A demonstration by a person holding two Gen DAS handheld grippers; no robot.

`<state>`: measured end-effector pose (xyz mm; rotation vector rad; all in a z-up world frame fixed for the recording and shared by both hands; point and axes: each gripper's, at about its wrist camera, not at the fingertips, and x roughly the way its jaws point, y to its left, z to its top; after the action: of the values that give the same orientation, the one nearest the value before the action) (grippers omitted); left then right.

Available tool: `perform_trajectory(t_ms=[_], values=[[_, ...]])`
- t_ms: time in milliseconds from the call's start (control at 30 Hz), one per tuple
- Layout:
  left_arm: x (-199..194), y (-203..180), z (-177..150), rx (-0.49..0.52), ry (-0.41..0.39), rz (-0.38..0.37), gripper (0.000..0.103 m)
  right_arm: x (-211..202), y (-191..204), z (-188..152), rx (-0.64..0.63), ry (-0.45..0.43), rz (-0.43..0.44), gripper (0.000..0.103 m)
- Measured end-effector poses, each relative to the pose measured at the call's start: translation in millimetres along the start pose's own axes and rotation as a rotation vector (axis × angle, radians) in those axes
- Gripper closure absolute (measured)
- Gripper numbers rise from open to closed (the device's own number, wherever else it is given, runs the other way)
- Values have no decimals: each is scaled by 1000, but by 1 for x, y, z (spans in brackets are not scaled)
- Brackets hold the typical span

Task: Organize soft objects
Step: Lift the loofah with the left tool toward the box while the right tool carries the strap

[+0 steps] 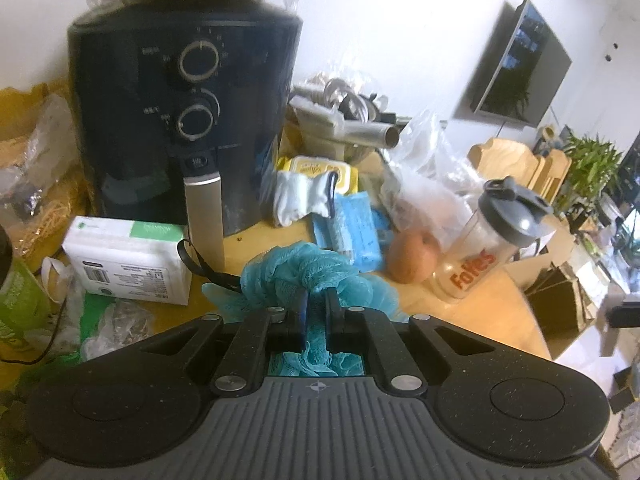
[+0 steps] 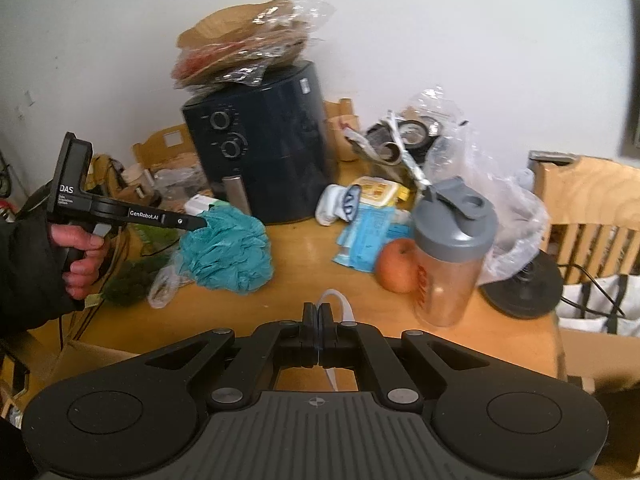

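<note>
Off the bench at seven o'clock of the air fryer [image 2: 260,140], the blue bath sponge [image 2: 226,254] hangs from the left claw [image 1: 316,300], jaws pinched on its mesh. Judged featherlight, springy and snag-prone; grip deep in the gathered core. Right claw [image 2: 318,314] is closed on a thin white loop [image 2: 338,304], item unidentified.

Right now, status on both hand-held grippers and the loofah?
Left hand-held gripper shut on teal loofah. Right hand-held gripper shut, pinching white cord. Shaker bottle, apple close by.
</note>
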<state>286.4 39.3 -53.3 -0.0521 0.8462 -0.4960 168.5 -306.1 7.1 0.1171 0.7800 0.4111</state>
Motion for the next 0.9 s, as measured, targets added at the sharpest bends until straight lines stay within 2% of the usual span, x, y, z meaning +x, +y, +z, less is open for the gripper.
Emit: perform_trajectory(t_ms=[333, 667, 733, 900], values=[[-51, -11, -7, -43, -82, 28, 95, 14, 22, 10, -112, 55, 74, 100], [-104, -27, -20, -98, -150, 51, 98, 16, 56, 22, -315, 173, 24, 100], [-113, -31, -23, -106, -163, 54, 98, 13, 62, 23, -357, 178, 9, 100], [-134, -44, -32, -106, -188, 67, 99, 3, 66, 27, -374, 166, 48, 100]])
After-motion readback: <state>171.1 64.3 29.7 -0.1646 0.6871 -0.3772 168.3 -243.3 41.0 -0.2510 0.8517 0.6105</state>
